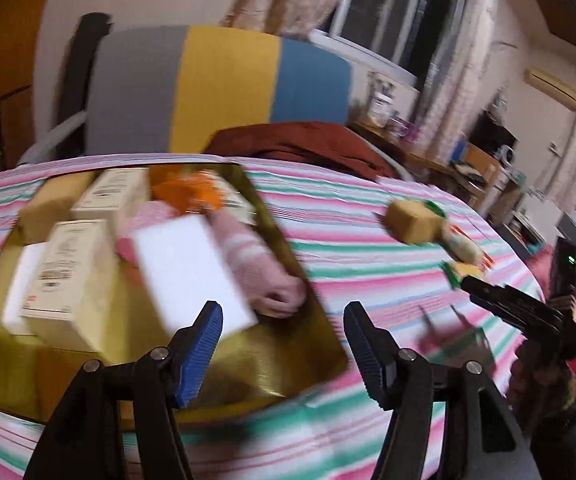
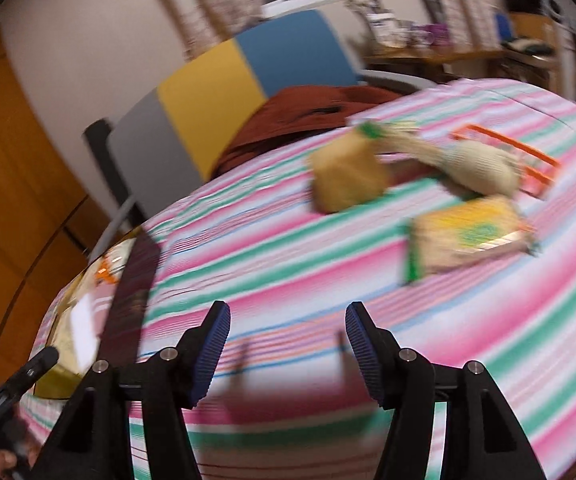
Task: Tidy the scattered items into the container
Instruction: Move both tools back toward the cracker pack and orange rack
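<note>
A shallow gold tray point(image 1: 272, 364) lies on the striped cloth and holds cream boxes point(image 1: 64, 276), a white box point(image 1: 192, 268), a pink sock point(image 1: 260, 272) and something orange point(image 1: 192, 192). My left gripper point(image 1: 282, 312) hovers open over the tray's near right corner, with nothing between its fingers. Further right on the cloth lie a tan box point(image 2: 347, 176), a cream sock point(image 2: 475, 168), a yellow-green packet point(image 2: 467, 236) and an orange frame point(image 2: 519, 160). My right gripper point(image 2: 288, 312) stands open above bare cloth, short of these items and holding nothing.
A pink, green and white striped cloth point(image 2: 288, 240) covers the table. A rust-red garment point(image 1: 307, 140) lies at its far edge, before a chair with a grey, yellow and blue back point(image 1: 224, 88). Cluttered shelves point(image 1: 467, 160) stand at the right. Both views are motion-blurred.
</note>
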### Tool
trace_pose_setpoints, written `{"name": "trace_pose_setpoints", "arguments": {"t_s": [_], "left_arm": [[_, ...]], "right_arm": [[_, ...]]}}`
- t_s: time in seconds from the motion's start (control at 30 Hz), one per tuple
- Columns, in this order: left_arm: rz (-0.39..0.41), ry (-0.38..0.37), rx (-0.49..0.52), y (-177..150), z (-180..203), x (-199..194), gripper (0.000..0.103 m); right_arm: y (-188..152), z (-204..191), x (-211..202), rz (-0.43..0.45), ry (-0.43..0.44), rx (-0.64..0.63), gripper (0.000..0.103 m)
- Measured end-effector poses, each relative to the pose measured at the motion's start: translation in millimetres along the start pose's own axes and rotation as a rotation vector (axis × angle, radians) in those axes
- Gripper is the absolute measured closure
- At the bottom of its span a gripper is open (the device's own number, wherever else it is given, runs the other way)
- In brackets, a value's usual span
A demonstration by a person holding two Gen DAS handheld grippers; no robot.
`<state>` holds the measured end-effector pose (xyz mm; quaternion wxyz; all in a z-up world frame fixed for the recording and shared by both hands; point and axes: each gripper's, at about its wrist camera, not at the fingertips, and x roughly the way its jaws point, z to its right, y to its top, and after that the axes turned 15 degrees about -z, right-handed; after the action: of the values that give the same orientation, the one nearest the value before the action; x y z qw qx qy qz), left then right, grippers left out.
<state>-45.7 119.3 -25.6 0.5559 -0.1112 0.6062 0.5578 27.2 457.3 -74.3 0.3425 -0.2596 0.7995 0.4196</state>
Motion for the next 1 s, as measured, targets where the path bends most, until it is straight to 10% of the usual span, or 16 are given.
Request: {"name": "trace_pose_setpoints", "arguments": {"t_s": [0.6, 1.0], "left_arm": [[-0.186, -0.125, 0.354, -22, 115, 66, 0.038], [-0.214, -0.124, 0.416, 0, 133, 94, 0.038]], "right_arm": [[62, 88, -66, -0.049, -0.071, 0.009, 0.028], [153, 132, -41, -0.216, -0.345, -0.04, 0.027]]}}
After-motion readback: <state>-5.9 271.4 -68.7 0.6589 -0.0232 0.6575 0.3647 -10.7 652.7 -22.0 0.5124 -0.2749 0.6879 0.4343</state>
